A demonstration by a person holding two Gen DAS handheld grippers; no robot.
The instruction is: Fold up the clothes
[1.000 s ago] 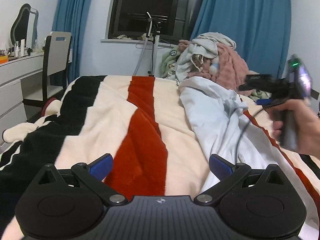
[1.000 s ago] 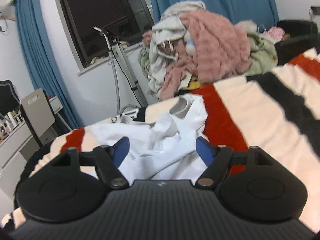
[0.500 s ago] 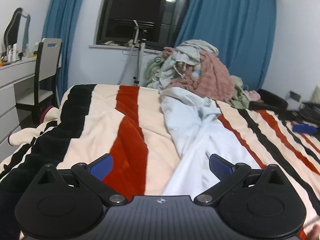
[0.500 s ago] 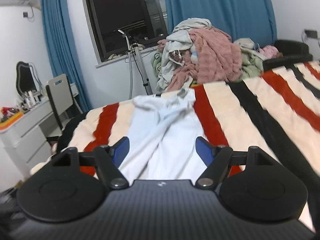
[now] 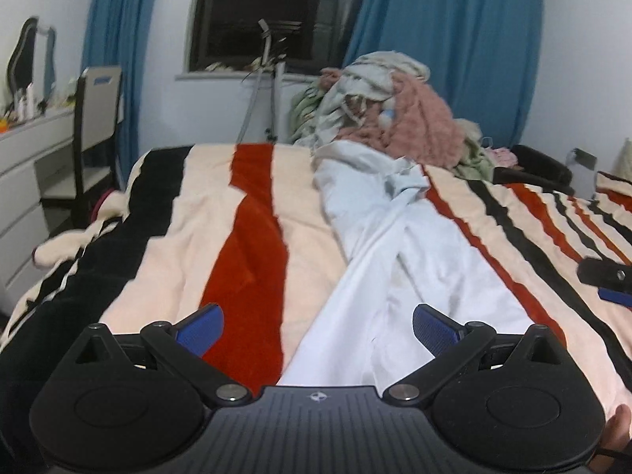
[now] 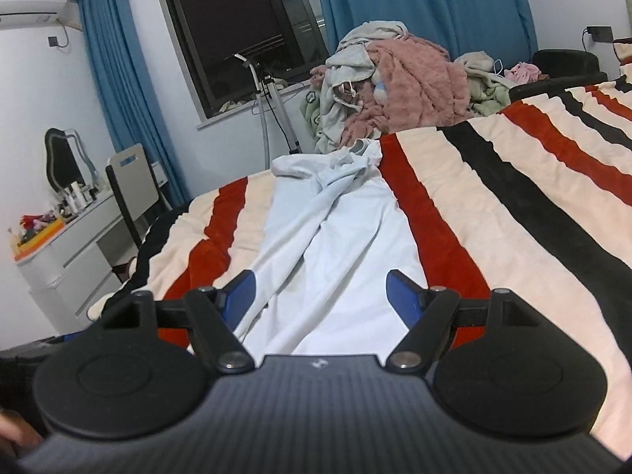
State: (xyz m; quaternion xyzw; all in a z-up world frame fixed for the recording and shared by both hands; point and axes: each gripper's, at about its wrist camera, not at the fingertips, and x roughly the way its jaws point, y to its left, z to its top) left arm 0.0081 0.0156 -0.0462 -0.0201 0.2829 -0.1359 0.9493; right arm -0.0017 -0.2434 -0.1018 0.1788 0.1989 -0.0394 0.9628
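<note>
The long pale-blue cotton garment (image 6: 335, 245) lies stretched lengthwise on the striped fleece blanket (image 6: 513, 205), seemingly for folding, while the left gripper (image 5: 318, 324) and right gripper (image 6: 320, 288) hover spread, holding nothing.

Blue curtains (image 5: 442, 51), dark window (image 5: 268, 12), perhaps night.

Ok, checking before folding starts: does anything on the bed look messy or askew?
Yes. The white garment lies bunched into a long twisted strip on the striped blanket, not spread flat, and a heap of clothes sits unfolded beyond it.
</note>
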